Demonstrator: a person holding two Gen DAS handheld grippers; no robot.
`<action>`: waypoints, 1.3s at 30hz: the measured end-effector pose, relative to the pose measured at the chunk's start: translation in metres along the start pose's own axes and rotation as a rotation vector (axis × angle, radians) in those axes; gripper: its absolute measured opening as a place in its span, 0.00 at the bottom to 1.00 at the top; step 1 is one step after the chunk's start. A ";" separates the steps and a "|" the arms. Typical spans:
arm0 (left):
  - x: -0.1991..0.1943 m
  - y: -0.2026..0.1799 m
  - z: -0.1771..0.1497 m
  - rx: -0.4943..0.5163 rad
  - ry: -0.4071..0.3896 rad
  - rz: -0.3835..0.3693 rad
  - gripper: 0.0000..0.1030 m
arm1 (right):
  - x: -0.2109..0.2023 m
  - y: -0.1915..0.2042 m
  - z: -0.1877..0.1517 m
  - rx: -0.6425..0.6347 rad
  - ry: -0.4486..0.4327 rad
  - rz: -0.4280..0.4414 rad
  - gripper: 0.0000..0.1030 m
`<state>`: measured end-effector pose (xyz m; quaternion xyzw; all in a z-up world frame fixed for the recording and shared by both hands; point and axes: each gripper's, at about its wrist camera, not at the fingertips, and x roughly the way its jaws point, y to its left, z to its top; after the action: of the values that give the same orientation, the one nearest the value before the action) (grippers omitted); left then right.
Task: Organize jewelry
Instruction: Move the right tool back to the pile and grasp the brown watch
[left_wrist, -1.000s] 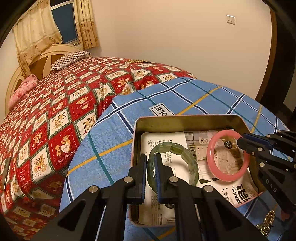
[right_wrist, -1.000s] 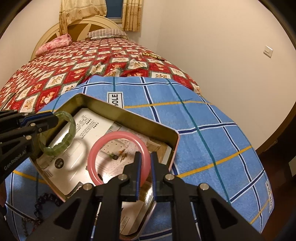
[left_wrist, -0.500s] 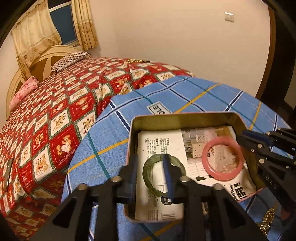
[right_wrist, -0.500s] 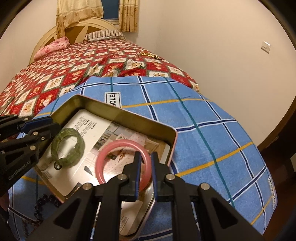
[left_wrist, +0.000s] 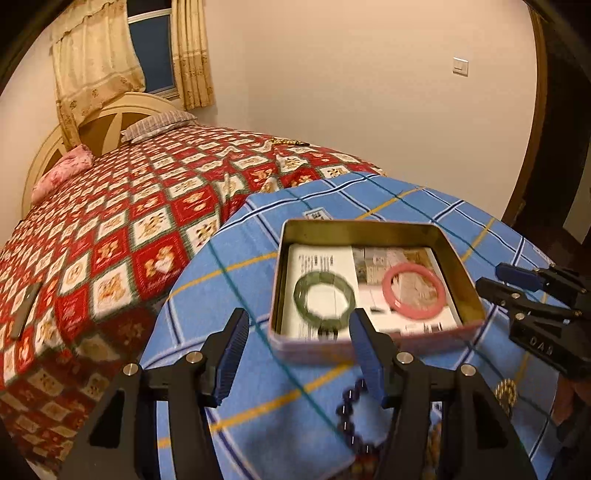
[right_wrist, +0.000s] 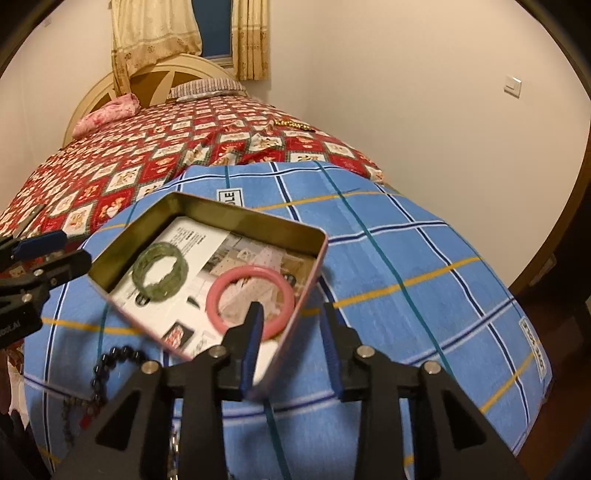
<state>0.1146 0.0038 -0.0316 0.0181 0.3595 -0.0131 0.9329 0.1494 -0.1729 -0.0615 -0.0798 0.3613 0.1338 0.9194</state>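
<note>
An open metal tin, lined with printed paper, sits on the blue checked cloth. Inside it, a green bangle lies flat on the left and a pink bangle on the right, both free. My left gripper hovers just short of the tin's near edge; its jaws are opening with nothing between them. My right gripper is over the tin's near right corner; its jaws are opening, and its left finger stands in front of the pink bangle without pressing it.
A string of dark beads and a gold chain lie on the cloth near the tin. Beyond is a bed with a red patterned quilt, a gold necklace on its far side, and a wall to the right.
Both grippers let go of their bangles, which now lie in the tin. Both sets of jaws spread apart, and both grippers drew back from the tin.
</note>
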 end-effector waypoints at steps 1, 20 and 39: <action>-0.004 0.001 -0.007 -0.004 -0.001 -0.003 0.56 | -0.003 0.000 -0.004 0.001 -0.001 0.000 0.39; -0.023 -0.002 -0.081 -0.010 0.112 0.022 0.56 | -0.052 0.006 -0.077 0.037 0.018 0.034 0.49; -0.035 -0.006 -0.109 0.007 0.184 0.043 0.56 | -0.082 0.051 -0.105 -0.085 -0.001 0.173 0.49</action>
<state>0.0150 0.0031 -0.0893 0.0302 0.4431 0.0072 0.8959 0.0085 -0.1653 -0.0844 -0.0871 0.3602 0.2279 0.9004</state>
